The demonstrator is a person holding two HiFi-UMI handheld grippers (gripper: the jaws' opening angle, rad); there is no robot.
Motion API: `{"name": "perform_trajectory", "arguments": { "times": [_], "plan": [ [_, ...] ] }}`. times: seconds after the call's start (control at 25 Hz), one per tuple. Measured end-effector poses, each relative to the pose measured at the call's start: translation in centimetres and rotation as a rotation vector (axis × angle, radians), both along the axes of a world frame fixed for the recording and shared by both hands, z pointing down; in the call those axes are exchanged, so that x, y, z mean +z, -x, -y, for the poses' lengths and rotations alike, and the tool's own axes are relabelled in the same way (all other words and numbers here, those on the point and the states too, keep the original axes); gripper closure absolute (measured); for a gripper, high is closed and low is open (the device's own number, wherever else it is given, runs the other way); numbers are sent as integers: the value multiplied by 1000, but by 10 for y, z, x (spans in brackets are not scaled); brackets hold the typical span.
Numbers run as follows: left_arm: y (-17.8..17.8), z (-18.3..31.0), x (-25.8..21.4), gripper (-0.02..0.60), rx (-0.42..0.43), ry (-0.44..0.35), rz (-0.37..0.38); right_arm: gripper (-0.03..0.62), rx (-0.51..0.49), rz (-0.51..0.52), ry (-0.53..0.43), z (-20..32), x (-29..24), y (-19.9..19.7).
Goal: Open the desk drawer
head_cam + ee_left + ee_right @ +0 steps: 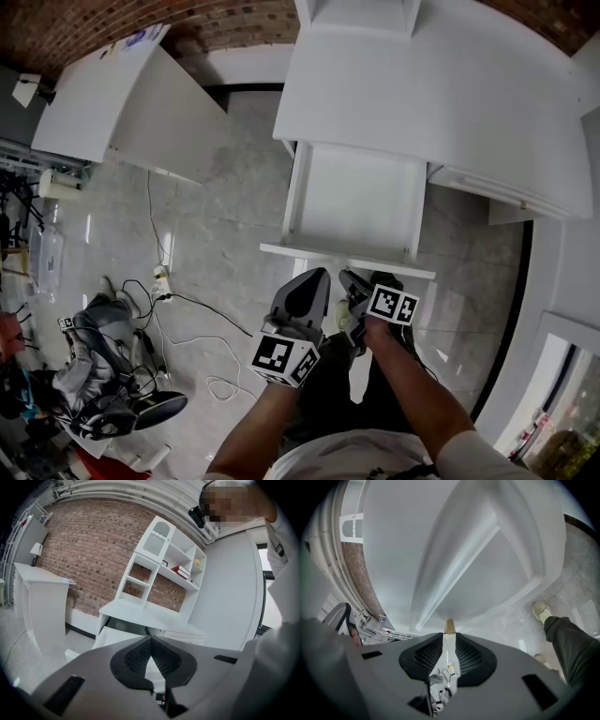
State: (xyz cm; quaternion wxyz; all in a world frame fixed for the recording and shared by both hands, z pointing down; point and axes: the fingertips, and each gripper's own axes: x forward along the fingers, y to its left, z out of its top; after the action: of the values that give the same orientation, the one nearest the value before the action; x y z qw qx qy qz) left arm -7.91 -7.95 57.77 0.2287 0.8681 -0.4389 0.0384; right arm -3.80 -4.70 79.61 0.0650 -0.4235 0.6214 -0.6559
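Already the drawer [356,202] stands well out from under the white table [422,103]. Its front panel [319,251] is pinched at the edge between the fingers of the right gripper [449,638], while the left gripper [151,641] hangs just beside with its fingers closed on nothing. Finishing well likely means drawing straight back along the runners, level and unhurried, and stopping before the drawer drops free.
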Motion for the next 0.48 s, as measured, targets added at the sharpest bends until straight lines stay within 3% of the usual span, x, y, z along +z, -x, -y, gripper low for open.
{"name": "perform_trajectory", "arguments": {
  "times": [0.2,0.48],
  "plan": [
    [2,5,-20,569,2,1,-3,537,-78,-18,25,-15,-25,9],
    [6,16,-68,570,12,-10,-10,557,-226,-8,-109,-16,-127,31]
  ]
}}
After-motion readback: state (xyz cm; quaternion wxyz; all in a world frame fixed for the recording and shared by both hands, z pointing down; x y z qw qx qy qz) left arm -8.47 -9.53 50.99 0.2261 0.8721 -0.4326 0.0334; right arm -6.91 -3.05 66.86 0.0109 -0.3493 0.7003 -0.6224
